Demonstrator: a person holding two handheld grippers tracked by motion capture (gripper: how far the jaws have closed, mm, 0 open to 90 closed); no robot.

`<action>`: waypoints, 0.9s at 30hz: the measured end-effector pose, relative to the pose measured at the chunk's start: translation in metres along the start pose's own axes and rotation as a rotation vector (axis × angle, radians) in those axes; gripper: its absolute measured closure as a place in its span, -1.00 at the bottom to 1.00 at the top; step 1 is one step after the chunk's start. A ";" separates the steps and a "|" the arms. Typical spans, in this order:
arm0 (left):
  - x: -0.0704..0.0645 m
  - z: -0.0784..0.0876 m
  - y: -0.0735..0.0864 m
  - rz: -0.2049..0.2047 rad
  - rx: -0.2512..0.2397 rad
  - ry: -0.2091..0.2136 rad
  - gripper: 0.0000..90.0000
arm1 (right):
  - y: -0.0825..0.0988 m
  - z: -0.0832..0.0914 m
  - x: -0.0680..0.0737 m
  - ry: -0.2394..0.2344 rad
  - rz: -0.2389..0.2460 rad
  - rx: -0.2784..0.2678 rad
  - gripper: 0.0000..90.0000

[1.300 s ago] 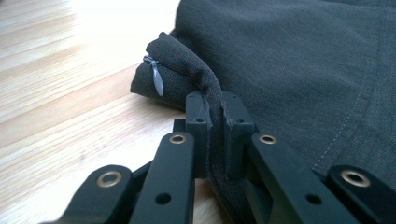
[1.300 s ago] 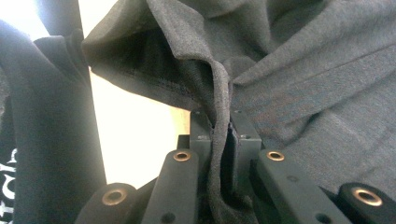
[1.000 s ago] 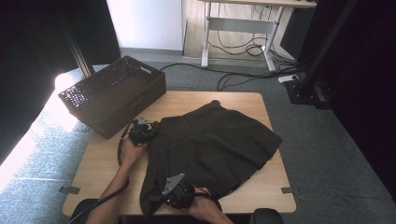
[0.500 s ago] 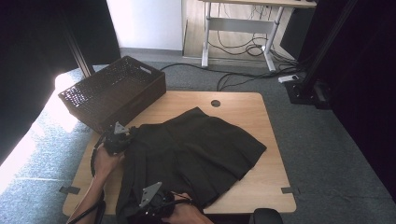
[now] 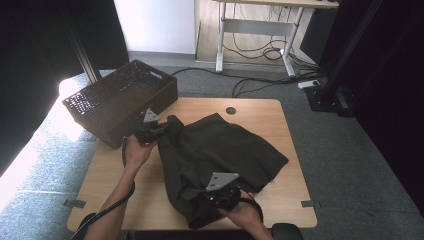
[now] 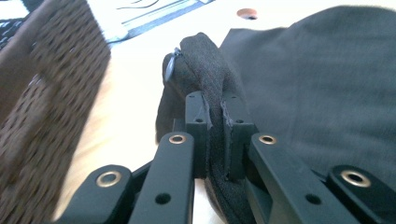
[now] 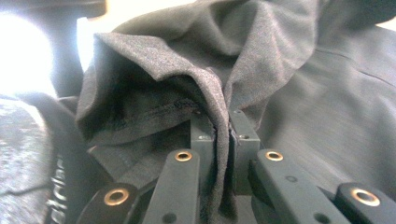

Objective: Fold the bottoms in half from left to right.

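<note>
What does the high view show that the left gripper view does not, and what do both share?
High view alone: the right gripper shut on the near edge of the garment, both hands, the floor cables. Left gripper view alone: a zipper at the pinched fold. Both share: the left gripper shut on the garment, the basket, the table with its round hole.

no full word is showing anywhere. pale letters are running up a dark sleeve (image 7: 58, 191) at the lower left of the right gripper view, looking like "cla", cut off and too blurred to read.
</note>
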State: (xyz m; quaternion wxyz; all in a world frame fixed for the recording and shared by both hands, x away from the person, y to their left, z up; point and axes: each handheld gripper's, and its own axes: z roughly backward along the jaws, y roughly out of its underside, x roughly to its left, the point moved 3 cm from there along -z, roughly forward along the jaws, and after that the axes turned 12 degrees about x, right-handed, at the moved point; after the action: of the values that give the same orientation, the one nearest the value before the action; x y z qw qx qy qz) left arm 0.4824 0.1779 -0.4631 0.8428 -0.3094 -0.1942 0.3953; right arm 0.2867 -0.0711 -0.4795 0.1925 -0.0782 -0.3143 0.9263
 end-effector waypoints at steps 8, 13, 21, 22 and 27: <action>-0.019 -0.015 -0.034 0.046 -0.082 0.018 0.84 | 0.026 0.038 -0.032 0.091 -0.089 -0.052 0.84; -0.028 -0.019 -0.060 0.022 -0.102 0.009 0.84 | 0.034 0.062 -0.049 0.146 -0.120 -0.077 0.84; -0.044 -0.029 -0.102 -0.054 -0.096 -0.013 0.84 | 0.045 0.094 -0.076 0.223 -0.171 -0.094 0.84; -0.046 -0.031 -0.106 -0.061 -0.093 -0.015 0.84 | 0.047 0.098 -0.080 0.235 -0.175 -0.092 0.84; -0.054 -0.051 -0.129 -0.074 -0.089 -0.020 0.84 | 0.053 0.112 -0.098 0.271 -0.215 -0.097 0.84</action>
State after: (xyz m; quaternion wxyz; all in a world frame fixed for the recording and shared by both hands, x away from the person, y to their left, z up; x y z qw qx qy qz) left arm 0.5490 0.0528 -0.4178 0.8403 -0.3354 -0.2313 0.3577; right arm 0.3301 -0.2112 -0.4205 0.3270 -0.1775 -0.3361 0.8652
